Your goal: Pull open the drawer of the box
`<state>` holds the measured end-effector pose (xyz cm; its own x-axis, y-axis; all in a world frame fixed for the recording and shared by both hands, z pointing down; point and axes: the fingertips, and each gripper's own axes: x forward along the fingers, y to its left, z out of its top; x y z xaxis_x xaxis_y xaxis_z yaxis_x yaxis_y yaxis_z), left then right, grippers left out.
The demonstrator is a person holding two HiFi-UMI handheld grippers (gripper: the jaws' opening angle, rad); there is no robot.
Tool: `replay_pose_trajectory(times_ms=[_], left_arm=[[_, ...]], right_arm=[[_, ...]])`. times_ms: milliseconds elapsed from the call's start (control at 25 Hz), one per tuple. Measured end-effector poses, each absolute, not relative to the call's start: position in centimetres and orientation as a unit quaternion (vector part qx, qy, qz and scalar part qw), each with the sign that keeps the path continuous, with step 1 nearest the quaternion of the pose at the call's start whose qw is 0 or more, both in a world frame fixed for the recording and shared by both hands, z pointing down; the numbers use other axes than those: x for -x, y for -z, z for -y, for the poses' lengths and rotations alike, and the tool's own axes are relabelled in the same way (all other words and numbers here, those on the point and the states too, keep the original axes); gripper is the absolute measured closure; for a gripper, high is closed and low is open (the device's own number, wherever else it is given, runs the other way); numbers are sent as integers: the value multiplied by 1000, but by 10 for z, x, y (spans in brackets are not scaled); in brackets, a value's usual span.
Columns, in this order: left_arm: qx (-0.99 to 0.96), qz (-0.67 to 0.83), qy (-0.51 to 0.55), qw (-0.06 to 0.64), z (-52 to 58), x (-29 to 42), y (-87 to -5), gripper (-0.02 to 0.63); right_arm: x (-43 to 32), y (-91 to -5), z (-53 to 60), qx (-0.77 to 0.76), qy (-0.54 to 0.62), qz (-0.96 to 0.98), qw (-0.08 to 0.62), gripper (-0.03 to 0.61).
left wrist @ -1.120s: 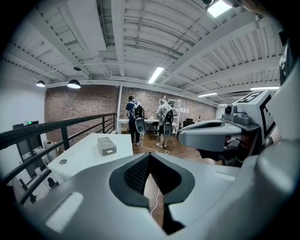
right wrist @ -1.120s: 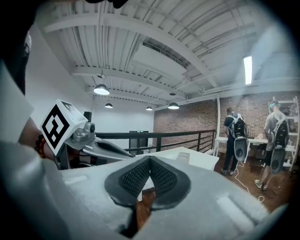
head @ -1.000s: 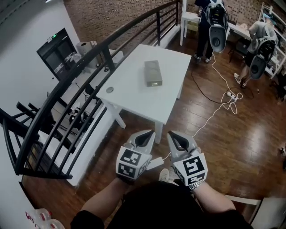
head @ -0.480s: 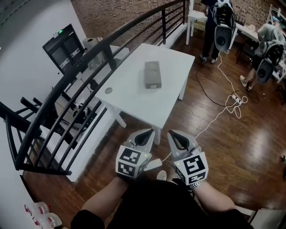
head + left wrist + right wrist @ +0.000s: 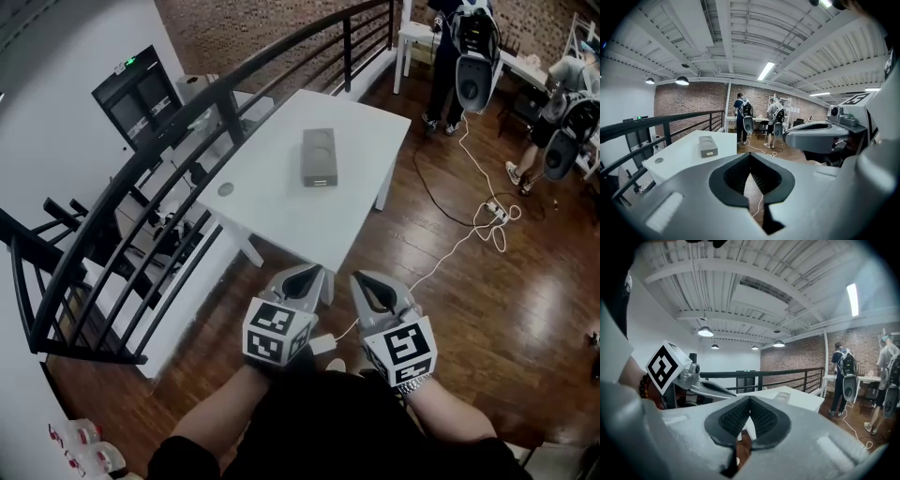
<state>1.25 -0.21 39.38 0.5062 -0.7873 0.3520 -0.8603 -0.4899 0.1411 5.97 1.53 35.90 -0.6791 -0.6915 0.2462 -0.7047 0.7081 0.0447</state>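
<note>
Grey box (image 5: 319,157) lies centrally on the white surface (image 5: 272,211), well beyond both grippers; left gripper (image 5: 311,273) and right gripper (image 5: 364,280) side by side near the person, jaws pressed together, holding nothing

— On the box (image 5: 319,157)?
— Plain mid grey, with a paler strip at the near end. Beneath it, flat white for the table (image 5: 272,208).
— And on the left gripper (image 5: 309,274) and right gripper (image 5: 364,281)?
— Light grey shells, black ribbed pads (image 5: 738,174), black-and-white square patterns on the marker cubes (image 5: 277,330).
— Round about?
— Glossy red-brown planks for the floor (image 5: 487,309), a white cable (image 5: 487,217) across them, black for the railing (image 5: 225,94), red-brown brick on the wall (image 5: 262,28).
</note>
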Motion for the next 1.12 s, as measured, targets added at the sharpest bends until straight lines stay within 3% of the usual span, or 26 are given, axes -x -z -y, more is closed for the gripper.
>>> replay_pose_trajectory(times_ms=[520,1120], left_arm=[[-851,485,-98,179,53,-10,-399,597],[-834,469,-68,284,141,6,-439,571]], right_arm=[[-61,-358,24,-378,-16,917,126,586],[-55,-379,97,-401,-45,903,146,586]])
